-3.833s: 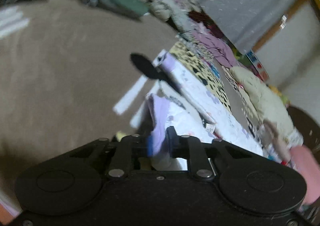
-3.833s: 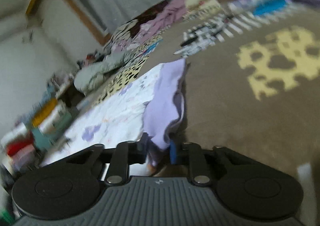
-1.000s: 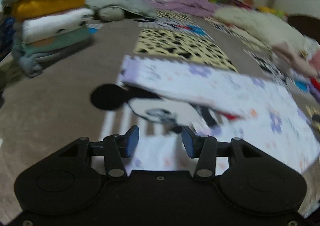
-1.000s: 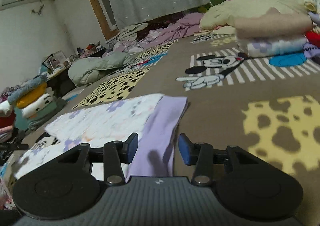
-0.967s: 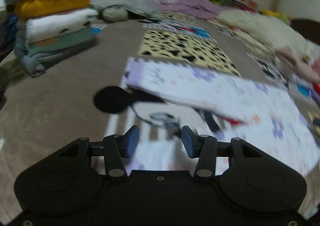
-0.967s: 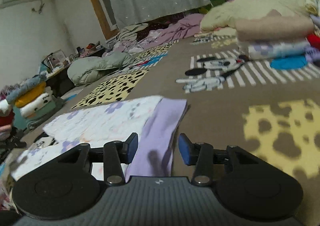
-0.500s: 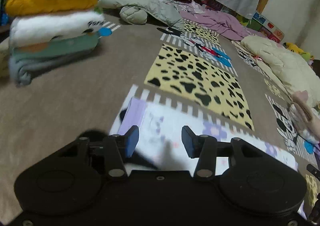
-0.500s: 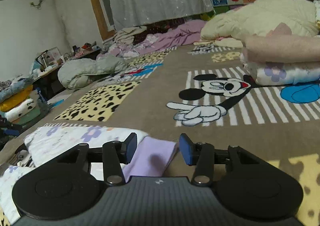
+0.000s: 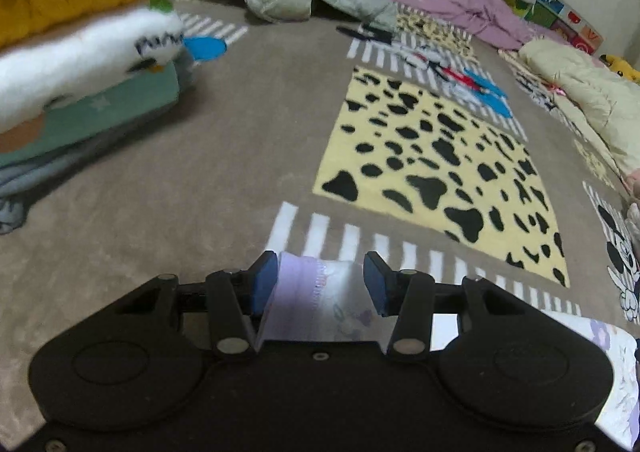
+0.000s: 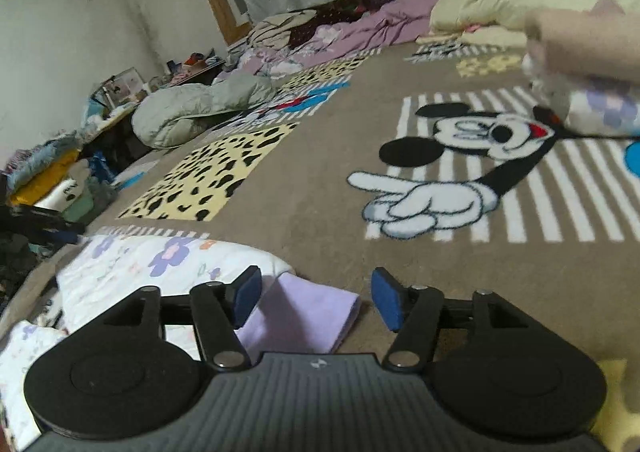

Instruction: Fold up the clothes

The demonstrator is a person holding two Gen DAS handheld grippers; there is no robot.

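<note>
— Where is the garment?

— The white, purple-flowered cotton garment with a lilac band (image 10: 168,264) lies flat on the brown plush cartoon-print blanket (image 10: 320,187), near the edge closest to both cameras.

— And the left gripper (image 9: 320,284)?

— Its jaws stand wide, holding nothing. The lilac band's corner (image 9: 308,292) shows between the blue pads (image 9: 262,284), but whether they touch it I cannot tell.

— The right gripper (image 10: 316,300)?

— Wide apart too, empty, over the lilac end of the band (image 10: 304,316).

— Anything else around?

— A stack of folded yellow, white and green towels (image 9: 80,63) sits toward the blanket's left edge, and a yellow black-spotted patch (image 9: 436,171) lies just beyond the garment.
</note>
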